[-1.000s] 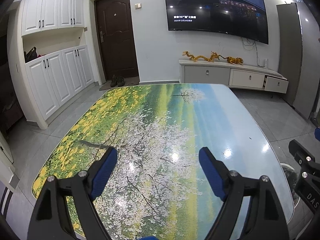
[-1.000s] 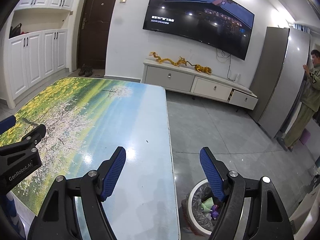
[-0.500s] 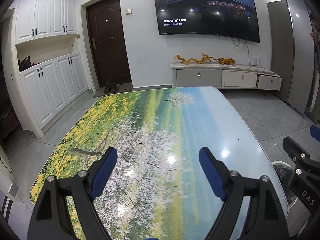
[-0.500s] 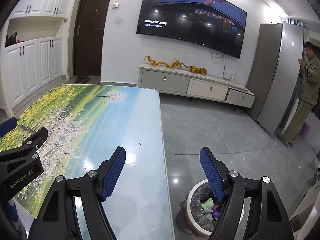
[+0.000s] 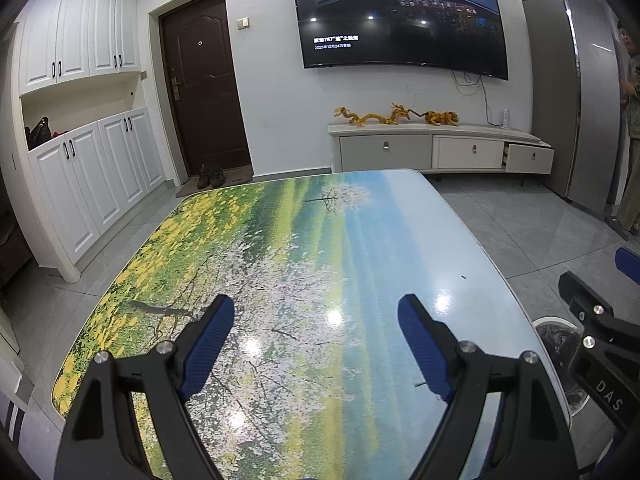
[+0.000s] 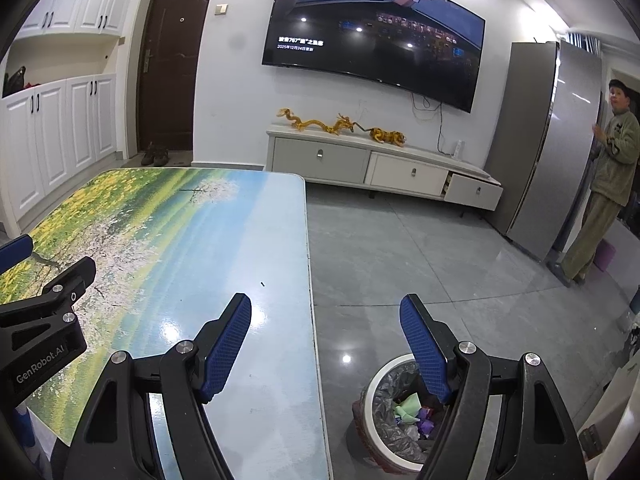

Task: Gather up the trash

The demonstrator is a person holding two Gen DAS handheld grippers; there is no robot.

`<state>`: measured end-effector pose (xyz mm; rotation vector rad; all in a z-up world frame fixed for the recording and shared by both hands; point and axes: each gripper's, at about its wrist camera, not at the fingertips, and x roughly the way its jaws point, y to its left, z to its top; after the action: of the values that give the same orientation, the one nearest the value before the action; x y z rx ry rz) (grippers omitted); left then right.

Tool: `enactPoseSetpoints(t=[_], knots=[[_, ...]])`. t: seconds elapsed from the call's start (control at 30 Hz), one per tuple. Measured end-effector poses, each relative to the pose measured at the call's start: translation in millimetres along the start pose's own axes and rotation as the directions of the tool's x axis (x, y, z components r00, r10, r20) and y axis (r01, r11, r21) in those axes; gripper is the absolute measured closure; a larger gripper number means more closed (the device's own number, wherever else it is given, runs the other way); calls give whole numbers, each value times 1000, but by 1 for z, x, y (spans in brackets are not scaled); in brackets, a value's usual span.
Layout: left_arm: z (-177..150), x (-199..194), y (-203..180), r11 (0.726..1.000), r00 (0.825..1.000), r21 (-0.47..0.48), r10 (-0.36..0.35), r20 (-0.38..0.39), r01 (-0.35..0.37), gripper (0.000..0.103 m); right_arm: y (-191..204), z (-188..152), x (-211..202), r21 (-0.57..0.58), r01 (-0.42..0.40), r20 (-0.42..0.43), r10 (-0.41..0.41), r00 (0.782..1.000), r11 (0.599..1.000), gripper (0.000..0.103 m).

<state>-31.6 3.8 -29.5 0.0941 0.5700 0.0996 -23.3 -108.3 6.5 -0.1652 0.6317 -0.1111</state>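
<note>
Here both grippers gape empty; the lined trash bin (image 6: 394, 412) stands on the floor beneath the right gripper (image 6: 326, 344), beside the table (image 6: 276, 360), and the left gripper (image 5: 316, 344) hangs over that tabletop.

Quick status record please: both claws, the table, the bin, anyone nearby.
left claw: open, empty, over the table
right claw: open, empty, straddling the table's right edge
table: landscape print top, only a tiny dark speck on it
bin: on the floor right of the table, lined, holds coloured paper scraps
person: standing by the fridge, far right
</note>
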Motion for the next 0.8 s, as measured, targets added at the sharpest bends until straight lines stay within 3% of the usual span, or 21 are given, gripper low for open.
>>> enactPoseSetpoints(t=[0.43, 0.8], knots=[[4, 6, -13, 999, 999, 21, -48, 9, 48, 19, -9, -2, 8, 9, 29, -20, -28, 999, 1000, 28], [4, 8, -15, 998, 999, 37, -45, 25, 44, 19, -9, -2, 11, 6, 36, -24, -36, 999, 999, 28]])
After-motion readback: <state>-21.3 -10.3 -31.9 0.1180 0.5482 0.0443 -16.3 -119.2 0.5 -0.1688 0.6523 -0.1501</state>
